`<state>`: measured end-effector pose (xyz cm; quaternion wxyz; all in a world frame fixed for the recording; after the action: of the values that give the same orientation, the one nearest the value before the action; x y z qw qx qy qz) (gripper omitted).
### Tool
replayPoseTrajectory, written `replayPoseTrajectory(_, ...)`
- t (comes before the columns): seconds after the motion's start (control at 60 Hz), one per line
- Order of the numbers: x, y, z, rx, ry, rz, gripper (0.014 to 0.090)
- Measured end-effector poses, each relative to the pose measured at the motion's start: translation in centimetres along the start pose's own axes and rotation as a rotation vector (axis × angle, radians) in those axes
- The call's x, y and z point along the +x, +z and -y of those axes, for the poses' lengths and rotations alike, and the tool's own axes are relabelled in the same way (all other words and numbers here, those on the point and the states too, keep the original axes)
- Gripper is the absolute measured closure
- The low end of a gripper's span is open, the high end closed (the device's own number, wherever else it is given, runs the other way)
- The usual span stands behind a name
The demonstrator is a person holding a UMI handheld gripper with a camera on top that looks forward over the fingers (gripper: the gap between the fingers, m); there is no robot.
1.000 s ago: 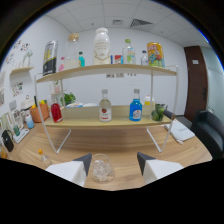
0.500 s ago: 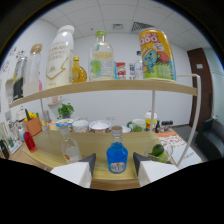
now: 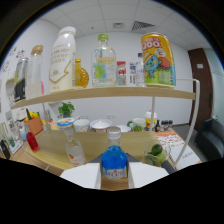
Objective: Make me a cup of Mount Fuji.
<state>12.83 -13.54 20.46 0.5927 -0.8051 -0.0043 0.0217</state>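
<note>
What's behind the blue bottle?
Behind the blue bottle, between the open jaws, white bowls and cups line the shelf's back. What sits directly behind its body is hidden.

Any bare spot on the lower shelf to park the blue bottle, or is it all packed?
Blue bottle stands between the open jaws of the gripper. Bare wood lies left of it, between the clear bottle and red bottle. Crowded: the bowls behind, and the glass of limes to the right.

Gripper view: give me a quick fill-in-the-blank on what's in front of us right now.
1. The bottle between the gripper fingers holds ____ liquid.
2. The yellow carton stands on the ____ shelf.
3. The glass of limes sits on the ____ shelf.

Missing words: blue; upper; lower
</note>
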Motion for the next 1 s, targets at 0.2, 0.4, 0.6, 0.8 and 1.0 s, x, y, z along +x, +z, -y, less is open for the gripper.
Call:
replayPoseTrajectory(0.2, -0.2, -3.5, -5.8, -0.091, 0.027, -0.026, 0.0690)
replayPoseTrajectory(0.4, -0.3, -4.2, -11.1, -0.156, -0.137, -0.079, 0.0690)
replayPoseTrajectory(0.6, 0.0, -4.2, -11.2, -0.155, -0.626, -0.135, 0.0690)
replayPoseTrajectory(0.8, -0.7, -3.5, -10.4, -0.127, -1.209, -0.145, 0.0692)
replayPoseTrajectory(1.0, -1.8, -3.1, -10.6, -0.137, -1.660, -0.141, 0.0692)
